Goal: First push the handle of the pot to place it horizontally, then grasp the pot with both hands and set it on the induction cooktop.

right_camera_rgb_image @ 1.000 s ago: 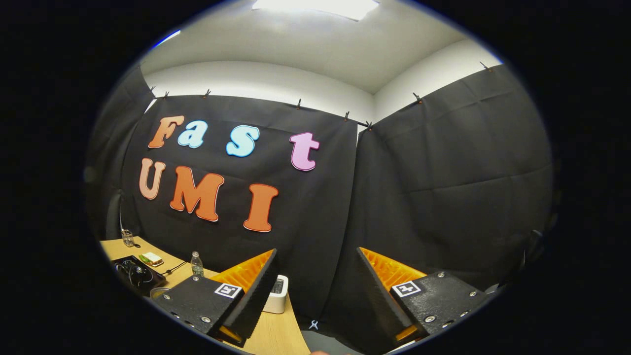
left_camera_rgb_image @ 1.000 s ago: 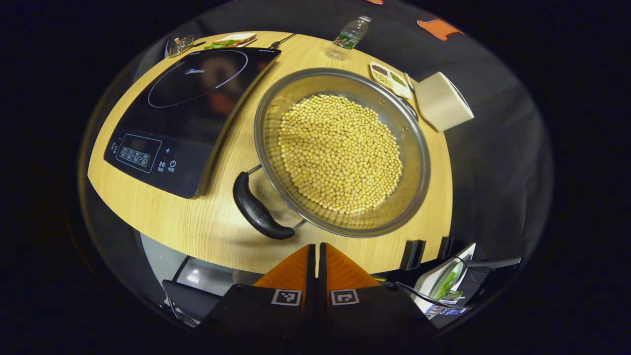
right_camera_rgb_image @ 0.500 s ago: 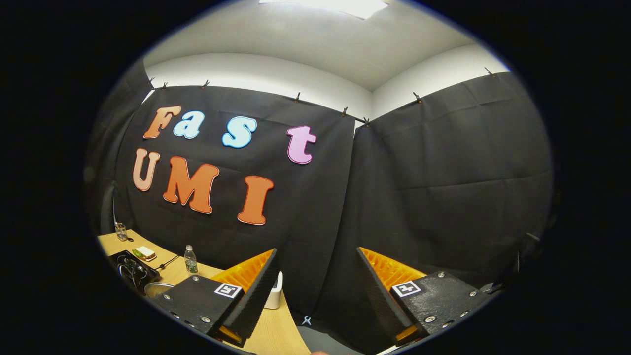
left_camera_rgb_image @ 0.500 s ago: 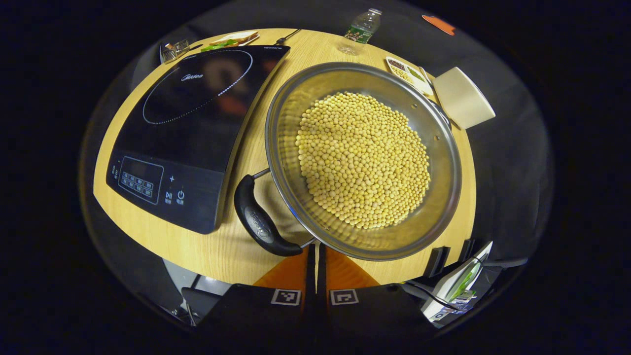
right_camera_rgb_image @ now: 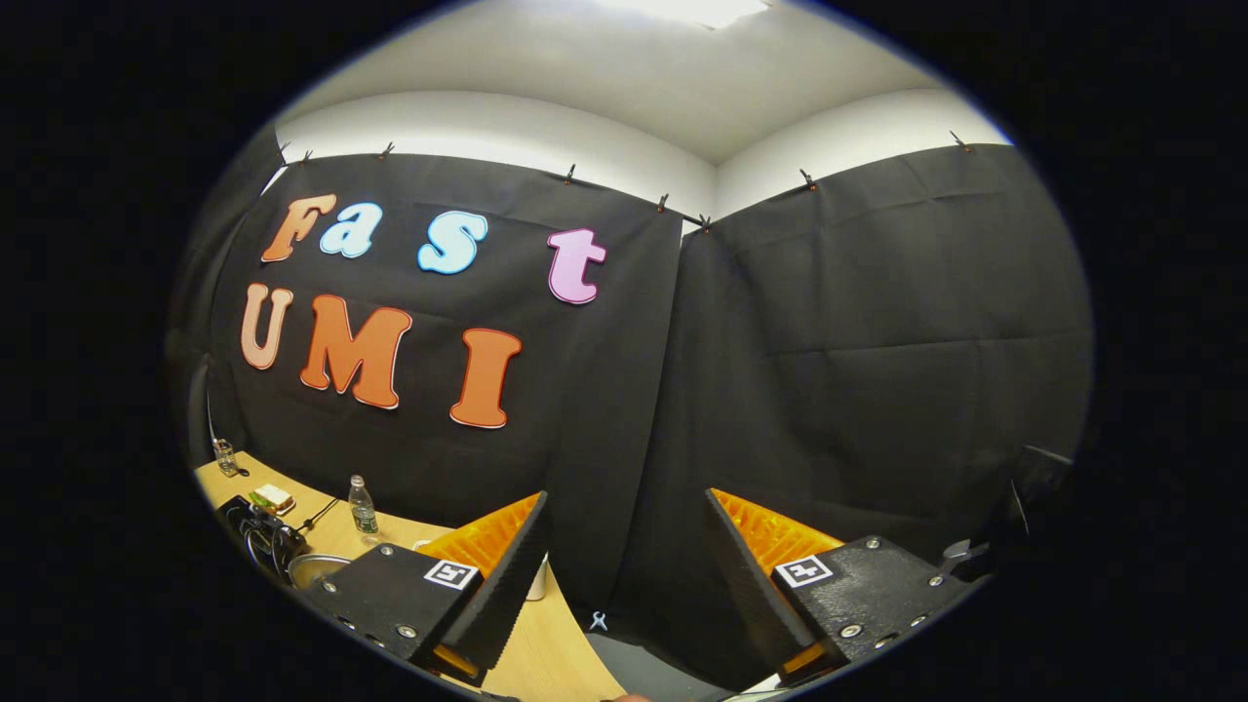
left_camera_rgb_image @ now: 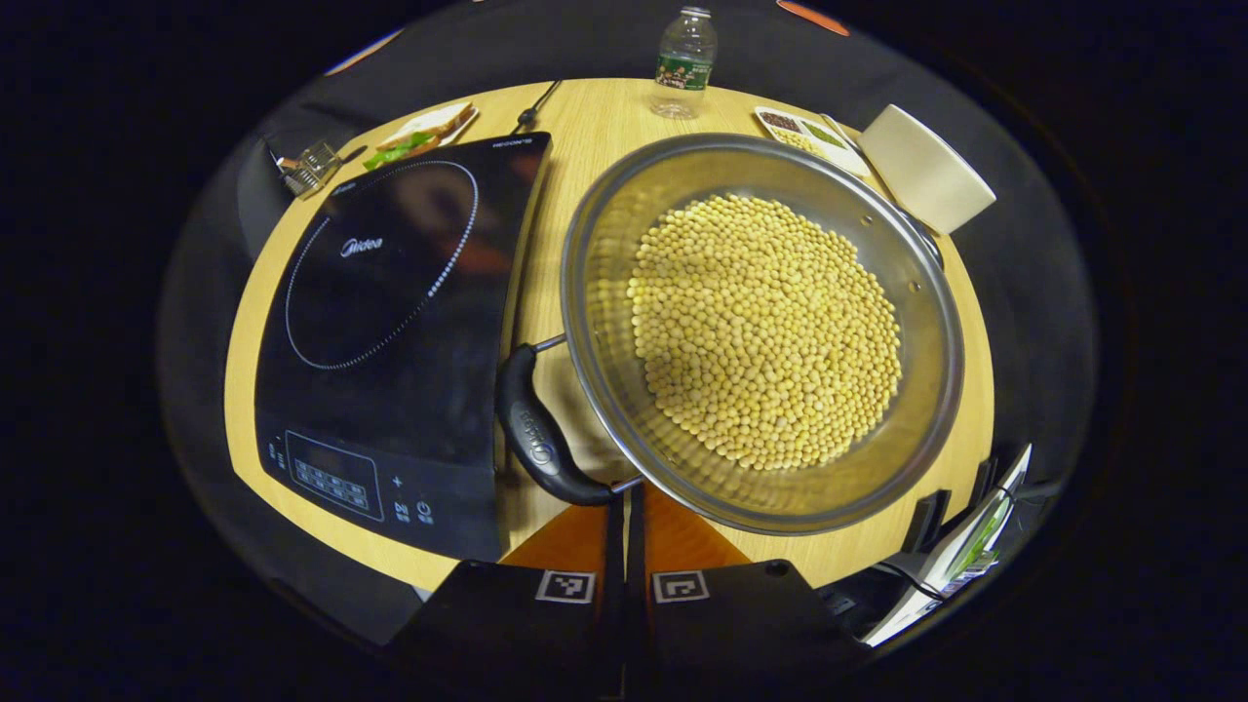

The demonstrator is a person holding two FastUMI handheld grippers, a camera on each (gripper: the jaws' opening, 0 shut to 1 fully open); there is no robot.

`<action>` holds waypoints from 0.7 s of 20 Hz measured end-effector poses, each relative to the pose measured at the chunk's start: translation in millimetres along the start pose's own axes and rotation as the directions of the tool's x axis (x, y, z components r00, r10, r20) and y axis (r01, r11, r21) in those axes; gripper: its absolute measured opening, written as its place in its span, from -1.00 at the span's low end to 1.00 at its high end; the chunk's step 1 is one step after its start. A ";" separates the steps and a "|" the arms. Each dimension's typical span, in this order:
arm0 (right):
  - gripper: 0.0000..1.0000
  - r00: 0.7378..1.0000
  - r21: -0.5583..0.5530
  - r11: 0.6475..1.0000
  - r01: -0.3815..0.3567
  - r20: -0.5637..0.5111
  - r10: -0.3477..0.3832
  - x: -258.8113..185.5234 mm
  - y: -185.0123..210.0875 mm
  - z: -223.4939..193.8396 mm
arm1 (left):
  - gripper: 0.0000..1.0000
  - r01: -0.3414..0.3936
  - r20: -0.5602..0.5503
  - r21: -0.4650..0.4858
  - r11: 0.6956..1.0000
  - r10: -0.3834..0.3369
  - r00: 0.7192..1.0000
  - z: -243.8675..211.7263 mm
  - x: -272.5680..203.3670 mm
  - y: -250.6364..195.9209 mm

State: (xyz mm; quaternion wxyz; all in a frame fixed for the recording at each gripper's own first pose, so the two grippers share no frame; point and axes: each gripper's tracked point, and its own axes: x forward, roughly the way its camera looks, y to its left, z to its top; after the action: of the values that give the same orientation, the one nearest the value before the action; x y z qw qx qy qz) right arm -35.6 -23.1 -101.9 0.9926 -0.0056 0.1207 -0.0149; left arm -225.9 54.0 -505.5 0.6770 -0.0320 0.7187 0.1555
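Pot (left_camera_rgb_image: 760,331) of soybeans (left_camera_rgb_image: 765,327) on table (left_camera_rgb_image: 585,127), right of induction cooktop (left_camera_rgb_image: 390,322).
I see my left gripper (left_camera_rgb_image: 625,522) closed, fingers together and empty, tips just at the near end of the pot's black side handle (left_camera_rgb_image: 536,434). Right gripper (right_camera_rgb_image: 624,556) wide open, holding nothing, raised toward the booth wall. Water bottle (left_camera_rgb_image: 682,63) at the table's far edge.

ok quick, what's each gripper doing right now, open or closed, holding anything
Left gripper: shut, holding nothing, tips at the pot handle.
Right gripper: open, holding nothing.
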 end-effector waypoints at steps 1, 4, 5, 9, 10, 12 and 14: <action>0.90 1.000 -0.004 1.000 0.006 -0.004 -0.006 -0.8 1.4 -0.4 | -0.84 -0.018 0.009 -0.003 1.000 0.018 1.000 2.4 1.0 2.4; 0.90 1.000 -0.014 1.000 0.020 -0.017 -0.020 -5.4 5.2 -0.9 | -0.84 -0.038 0.034 0.010 0.999 0.038 0.999 18.1 4.0 8.3; 0.90 0.999 -0.019 0.999 0.026 -0.023 -0.026 -6.5 6.0 -2.2 | -0.84 -0.039 0.042 0.015 0.999 0.038 0.998 24.4 8.2 11.3; 0.90 0.998 -0.027 0.999 0.045 -0.049 -0.046 -12.0 8.9 -7.2 | -0.83 -0.056 0.077 0.041 0.998 0.053 0.996 44.1 16.9 21.1; 0.90 0.997 -0.028 0.999 0.047 -0.057 -0.048 -12.3 11.2 -8.1 | -0.84 -0.053 0.091 0.052 0.997 0.048 0.995 48.5 19.9 22.5; 0.90 0.996 -0.026 0.999 0.047 -0.077 -0.048 -13.2 17.1 -12.1 | -0.84 -0.028 0.124 0.085 0.996 0.017 0.992 60.8 23.6 21.6; 0.91 0.995 -0.018 0.999 0.038 -0.096 -0.040 -12.6 26.5 -15.8 | -0.84 -0.010 0.144 0.116 0.993 -0.007 0.990 69.1 26.0 21.0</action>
State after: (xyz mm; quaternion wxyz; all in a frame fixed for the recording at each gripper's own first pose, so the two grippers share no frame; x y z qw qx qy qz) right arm -50.9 3.6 -114.6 0.9851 -0.0152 0.1683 -0.0336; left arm -166.9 96.7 -529.7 0.7277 0.0195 0.6758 0.1157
